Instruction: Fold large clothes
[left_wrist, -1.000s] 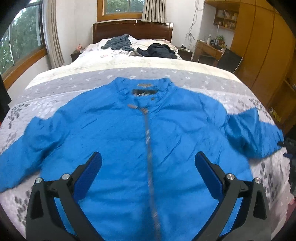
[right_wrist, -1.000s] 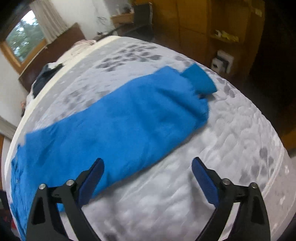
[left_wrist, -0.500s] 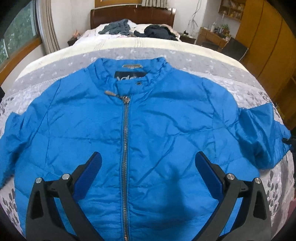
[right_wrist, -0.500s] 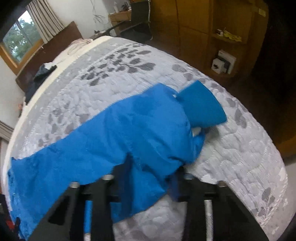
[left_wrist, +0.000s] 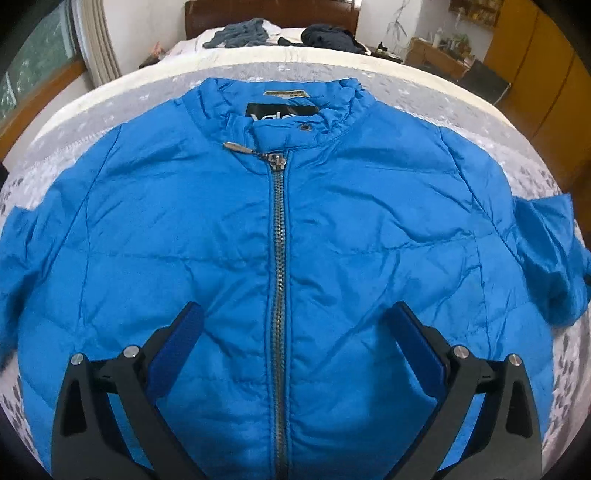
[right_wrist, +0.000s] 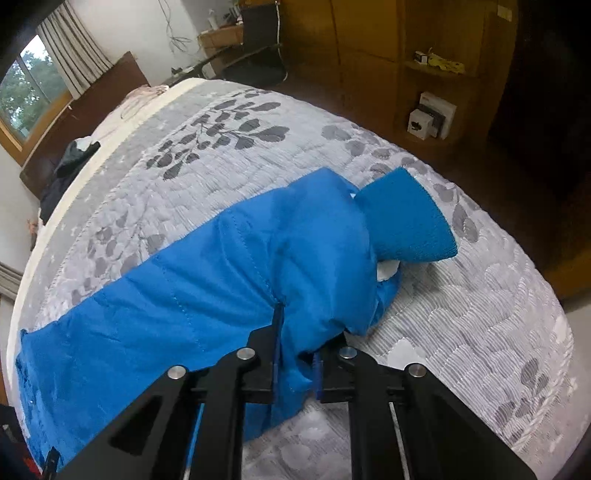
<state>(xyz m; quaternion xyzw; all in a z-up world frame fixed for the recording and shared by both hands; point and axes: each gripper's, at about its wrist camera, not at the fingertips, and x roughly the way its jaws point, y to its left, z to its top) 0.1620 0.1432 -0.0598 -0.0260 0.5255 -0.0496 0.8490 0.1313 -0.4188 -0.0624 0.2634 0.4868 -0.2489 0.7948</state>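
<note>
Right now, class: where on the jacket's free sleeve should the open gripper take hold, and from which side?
Grip the sleeve near its cuff end, coming in from the bed's outer edge. It lies flat, spread outward from the jacket, so the left gripper, open over the chest, can pinch one edge, as the right gripper has.

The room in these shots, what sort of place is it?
Most likely a home bedroom: a blue jacket lies spread on a quilted bed with a wooden headboard, beside wooden wardrobes and a curtained window.
</note>
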